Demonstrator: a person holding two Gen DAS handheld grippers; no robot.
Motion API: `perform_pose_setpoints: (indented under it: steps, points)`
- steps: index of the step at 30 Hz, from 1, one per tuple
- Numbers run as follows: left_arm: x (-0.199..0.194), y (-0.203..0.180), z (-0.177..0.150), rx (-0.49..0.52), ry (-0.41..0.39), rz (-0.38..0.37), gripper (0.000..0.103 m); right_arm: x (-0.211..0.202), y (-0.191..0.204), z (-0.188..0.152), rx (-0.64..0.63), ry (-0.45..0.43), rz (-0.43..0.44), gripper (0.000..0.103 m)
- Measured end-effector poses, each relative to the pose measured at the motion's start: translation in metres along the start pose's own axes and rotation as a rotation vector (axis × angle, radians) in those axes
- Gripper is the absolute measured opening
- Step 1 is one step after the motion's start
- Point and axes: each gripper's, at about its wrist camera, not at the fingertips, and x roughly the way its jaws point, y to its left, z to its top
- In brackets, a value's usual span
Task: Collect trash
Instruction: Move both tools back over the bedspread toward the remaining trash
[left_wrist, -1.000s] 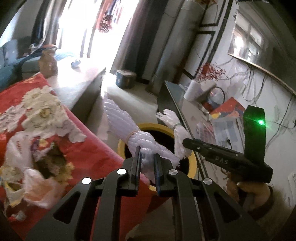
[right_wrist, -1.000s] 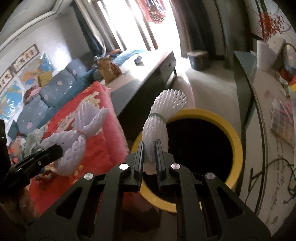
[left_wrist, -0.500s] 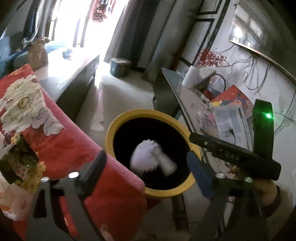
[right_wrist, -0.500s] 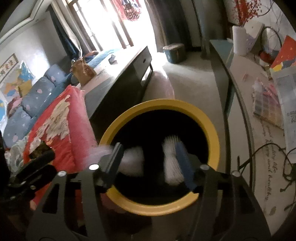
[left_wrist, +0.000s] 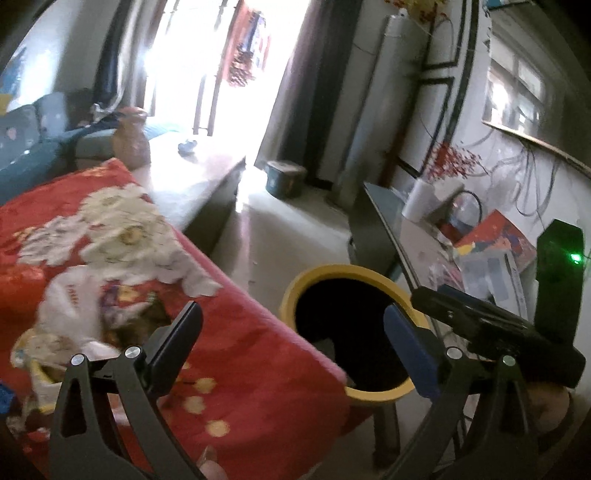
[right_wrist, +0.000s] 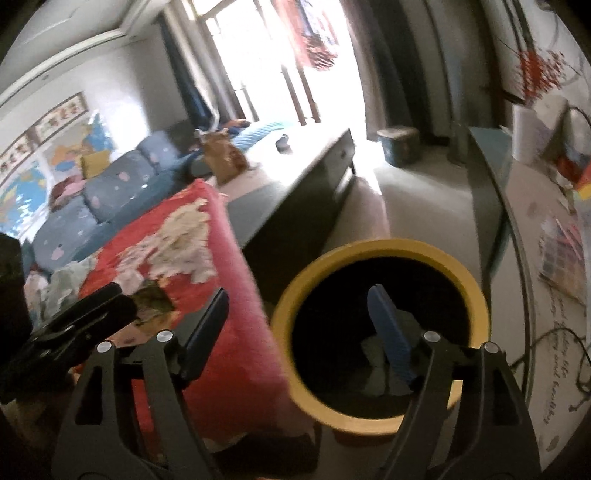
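Both foam nets, clamped a second ago, now lie pale inside the yellow-rimmed bin (right_wrist: 380, 415). Your left gripper (left_wrist: 291, 347) and right gripper (right_wrist: 299, 325) gape wide, empty (remaining trash (left_wrist: 74, 325) waits left, on the red cloth (left_wrist: 236, 354)).

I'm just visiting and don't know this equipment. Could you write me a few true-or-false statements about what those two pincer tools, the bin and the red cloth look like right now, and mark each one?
1. Both pincers are spread open and hold nothing. True: the left gripper and the right gripper are both empty.
2. The yellow-rimmed bin is tipped on its side. False: it stands upright, mouth up.
3. Pale crumpled trash lies inside the bin. True.
4. The red floral cloth is bare. False: a heap of wrappers and bags lies on it.
5. The bin sits beside the cloth's edge. True.
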Motion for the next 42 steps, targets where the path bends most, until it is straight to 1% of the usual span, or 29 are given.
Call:
perform_pose_setpoints:
  steps: [6,11,22,27,33,39,40,42]
  points:
    - [-0.030,0.027,0.001,-0.044,-0.048,0.070,0.096,-0.005,0.035,-0.001,-0.081,0.003,0.064,0.071]
    - [-0.053,0.051,-0.003,-0.071,-0.080,0.130,0.096,-0.003,0.068,-0.006,-0.154,0.029,0.119,0.071]
    - [-0.095,0.101,-0.014,-0.141,-0.112,0.234,0.096,0.005,0.140,-0.026,-0.330,0.092,0.213,0.071]
    - [-0.114,0.130,-0.021,-0.188,-0.125,0.288,0.096,0.012,0.169,-0.037,-0.401,0.124,0.244,0.071]
    - [-0.134,0.166,-0.030,-0.239,-0.126,0.358,0.096,0.031,0.195,-0.047,-0.467,0.174,0.257,0.071]
    - [-0.147,0.201,-0.042,-0.293,-0.105,0.417,0.096,0.052,0.218,-0.060,-0.544,0.201,0.241,0.071]
    - [-0.149,0.206,-0.044,-0.302,-0.101,0.425,0.096,0.054,0.222,-0.063,-0.566,0.201,0.236,0.070]
    - [-0.151,0.216,-0.049,-0.323,-0.087,0.438,0.096,0.058,0.230,-0.067,-0.603,0.202,0.222,0.061]
